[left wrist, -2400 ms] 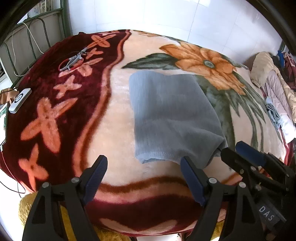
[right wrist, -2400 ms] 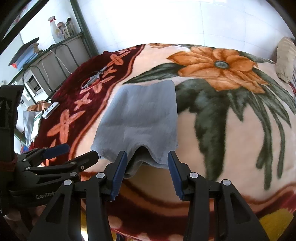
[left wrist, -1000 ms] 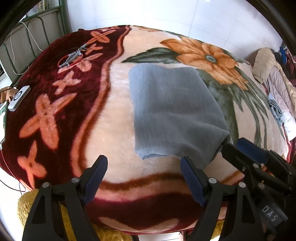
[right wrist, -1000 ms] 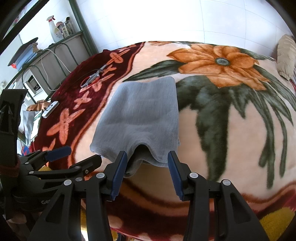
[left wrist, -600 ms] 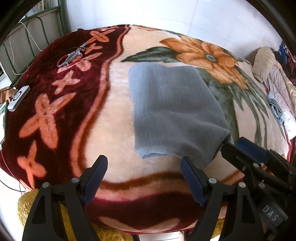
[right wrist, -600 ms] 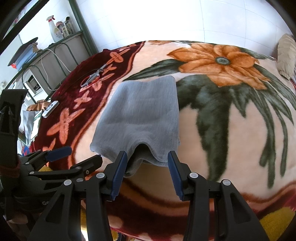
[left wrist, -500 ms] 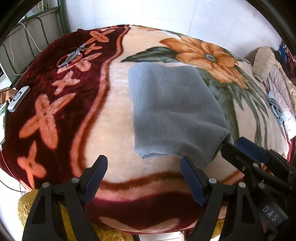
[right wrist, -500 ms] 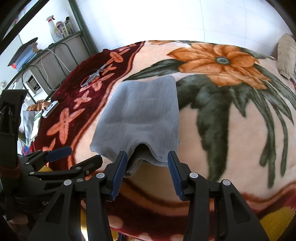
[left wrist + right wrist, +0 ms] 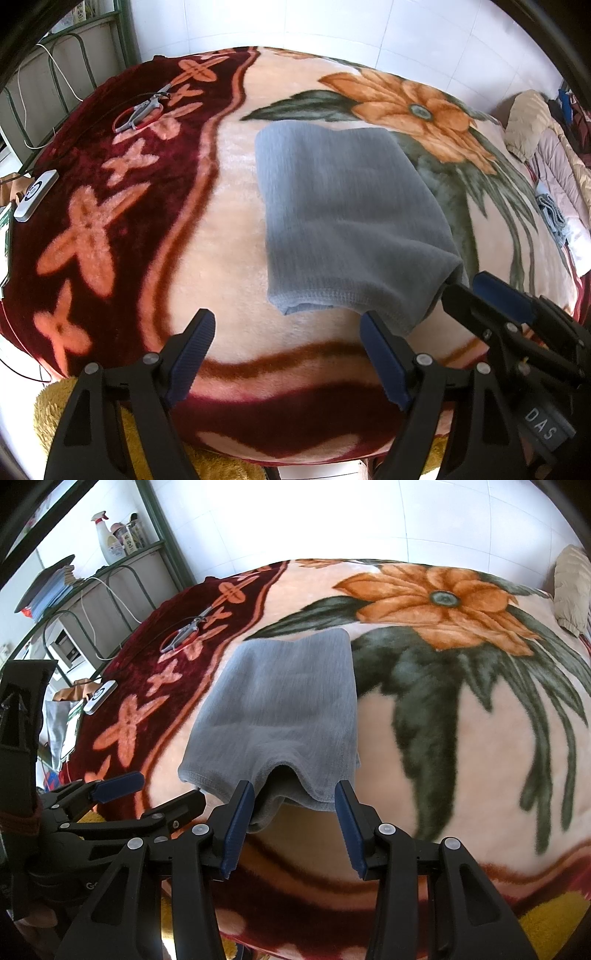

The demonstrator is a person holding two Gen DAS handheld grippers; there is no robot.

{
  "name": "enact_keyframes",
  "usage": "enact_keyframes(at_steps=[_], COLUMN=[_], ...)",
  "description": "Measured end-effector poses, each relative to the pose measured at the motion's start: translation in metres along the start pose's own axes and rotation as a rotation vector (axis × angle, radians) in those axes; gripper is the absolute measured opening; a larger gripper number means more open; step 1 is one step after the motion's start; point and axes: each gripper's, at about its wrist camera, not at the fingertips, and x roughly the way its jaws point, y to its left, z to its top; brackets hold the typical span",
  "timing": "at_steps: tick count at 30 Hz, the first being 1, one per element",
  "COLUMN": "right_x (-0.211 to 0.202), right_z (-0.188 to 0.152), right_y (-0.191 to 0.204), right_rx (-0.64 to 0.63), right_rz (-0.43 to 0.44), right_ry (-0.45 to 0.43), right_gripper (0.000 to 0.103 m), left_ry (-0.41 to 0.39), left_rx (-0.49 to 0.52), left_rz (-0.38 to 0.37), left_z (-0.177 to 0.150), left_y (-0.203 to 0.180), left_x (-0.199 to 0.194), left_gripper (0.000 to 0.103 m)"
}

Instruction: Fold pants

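Observation:
Grey folded pants [image 9: 347, 218] lie on a floral blanket [image 9: 229, 229] over the bed; they also show in the right wrist view [image 9: 284, 716]. Their near edge is a little raised and opens like a pocket [image 9: 284, 779]. My left gripper [image 9: 286, 343] is open and empty, just short of the near left corner of the pants. My right gripper [image 9: 293, 805] is open, its fingers to either side of the raised near edge, touching no cloth that I can see. Each gripper shows in the other's view, the right [image 9: 491, 299] and the left [image 9: 122, 786].
Scissors [image 9: 142, 107] and a white device [image 9: 35, 195] lie on the dark red part of the blanket at left. A green metal rack [image 9: 122, 572] with bottles stands at the far left. A pile of clothes [image 9: 554, 177] lies at the right. Yellow fabric [image 9: 74, 413] hangs below the near edge.
Almost nothing has changed. Both grippers stay open at the near edge of the pants, with only a slight shift of view.

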Motion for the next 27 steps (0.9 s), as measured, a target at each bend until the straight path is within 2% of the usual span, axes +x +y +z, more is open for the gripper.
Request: enact_keyframes(at_steps=[27], right_x=[-0.0002], right_z=[0.0011], right_y=[-0.001], right_rx=[0.001], right_rz=[0.001], right_ry=[0.001], right_gripper=[0.046], left_ry=[0.003], left_rx=[-0.001], left_rz=[0.001], left_z=[-0.0008], left_y=[-0.0008], left_x=[0.0007], left_gripper=[0.084])
